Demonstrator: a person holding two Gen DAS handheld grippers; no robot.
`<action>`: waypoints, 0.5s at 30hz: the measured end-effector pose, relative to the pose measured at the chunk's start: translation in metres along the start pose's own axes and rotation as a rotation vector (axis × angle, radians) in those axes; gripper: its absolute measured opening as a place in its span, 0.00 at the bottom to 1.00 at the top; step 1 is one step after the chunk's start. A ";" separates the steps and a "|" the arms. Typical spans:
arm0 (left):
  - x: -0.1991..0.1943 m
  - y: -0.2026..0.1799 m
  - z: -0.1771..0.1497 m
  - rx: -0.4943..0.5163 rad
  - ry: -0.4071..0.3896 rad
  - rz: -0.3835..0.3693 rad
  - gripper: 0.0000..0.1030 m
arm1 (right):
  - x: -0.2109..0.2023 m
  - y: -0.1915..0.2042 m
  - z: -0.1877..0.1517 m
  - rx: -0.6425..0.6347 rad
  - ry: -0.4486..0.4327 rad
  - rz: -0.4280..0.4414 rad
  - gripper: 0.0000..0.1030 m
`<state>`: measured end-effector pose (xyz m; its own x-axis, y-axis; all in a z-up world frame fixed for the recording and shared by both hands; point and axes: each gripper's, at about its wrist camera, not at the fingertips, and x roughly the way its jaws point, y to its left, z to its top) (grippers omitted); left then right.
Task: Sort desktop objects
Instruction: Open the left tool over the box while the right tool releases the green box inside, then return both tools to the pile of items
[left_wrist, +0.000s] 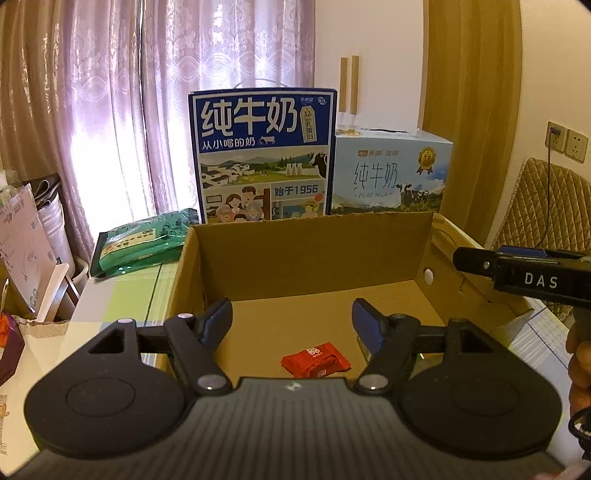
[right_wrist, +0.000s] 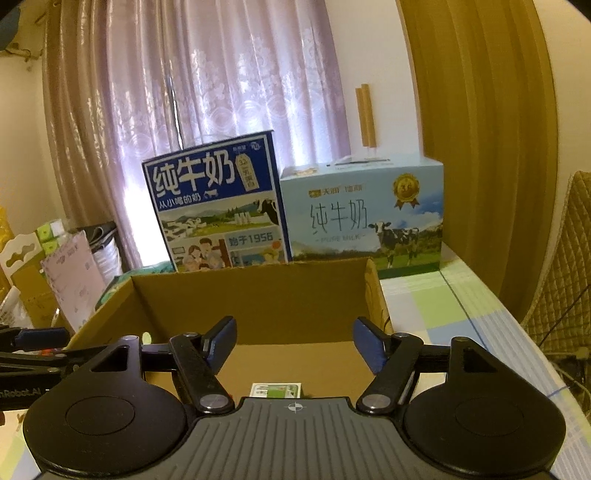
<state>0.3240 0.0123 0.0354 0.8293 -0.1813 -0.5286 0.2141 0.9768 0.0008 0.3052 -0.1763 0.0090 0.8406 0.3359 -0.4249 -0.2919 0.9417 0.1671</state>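
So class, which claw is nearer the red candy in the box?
Left. The left claw hangs open just above the candy; the right claw is off over the box's right wall.

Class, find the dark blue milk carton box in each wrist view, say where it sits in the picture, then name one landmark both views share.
Left wrist view: dark blue milk carton box upper centre, behind the cardboard box.
Right wrist view: left of centre, slightly tilted.
Shared landmark: the light blue milk box beside it.
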 end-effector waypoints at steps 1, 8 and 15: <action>-0.004 0.000 0.000 0.001 -0.003 0.000 0.65 | -0.003 0.000 0.000 -0.002 -0.006 0.002 0.67; -0.029 0.001 -0.007 0.014 -0.014 -0.001 0.67 | -0.026 0.006 -0.004 -0.018 -0.033 0.026 0.72; -0.069 0.015 -0.035 0.008 0.001 0.018 0.68 | -0.059 0.011 -0.024 -0.033 -0.006 0.064 0.76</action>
<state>0.2520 0.0434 0.0421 0.8323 -0.1638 -0.5295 0.2033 0.9790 0.0168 0.2421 -0.1855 0.0147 0.8225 0.3950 -0.4093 -0.3597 0.9186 0.1637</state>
